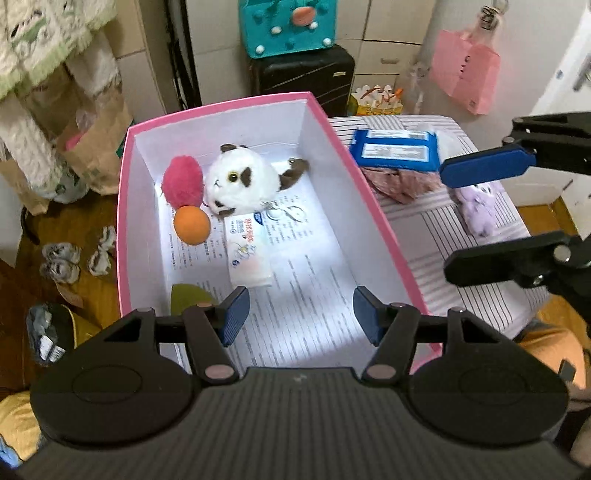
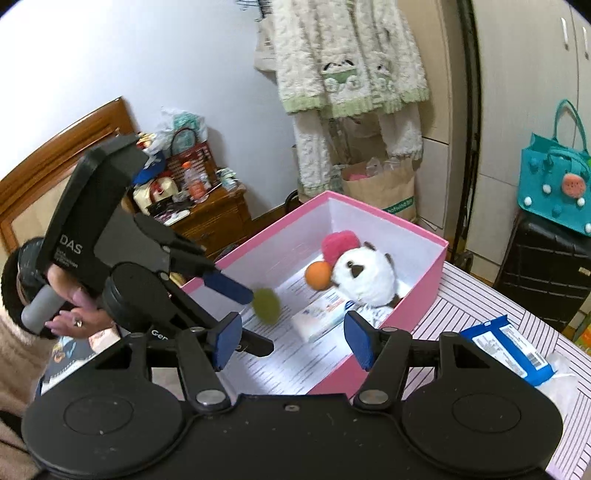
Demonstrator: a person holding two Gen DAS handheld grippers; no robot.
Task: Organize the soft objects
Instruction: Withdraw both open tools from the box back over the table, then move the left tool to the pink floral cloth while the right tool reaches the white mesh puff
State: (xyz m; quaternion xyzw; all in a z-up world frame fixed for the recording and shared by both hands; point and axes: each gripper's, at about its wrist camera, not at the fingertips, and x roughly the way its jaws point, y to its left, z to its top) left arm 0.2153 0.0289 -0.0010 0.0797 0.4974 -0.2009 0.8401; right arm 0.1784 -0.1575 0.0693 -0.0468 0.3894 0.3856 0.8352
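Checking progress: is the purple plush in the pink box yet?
Out. The purple plush lies on the striped cloth, outside the pink box.

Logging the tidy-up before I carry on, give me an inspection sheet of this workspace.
Surface: striped cloth under the box.
Job's things: pink cardboard box holds pink fluffy pom-pom, orange ball, white-and-brown plush animal, olive-green ball, tissue pack; lilac plush toy outside on the cloth.
Clutter: blue wipes pack, pinkish crumpled fabric.
Grippers: left gripper, right gripper, both open, empty.
Cables: nothing seen.
Surroundings: teal bag on black suitcase, hanging fleece garment.
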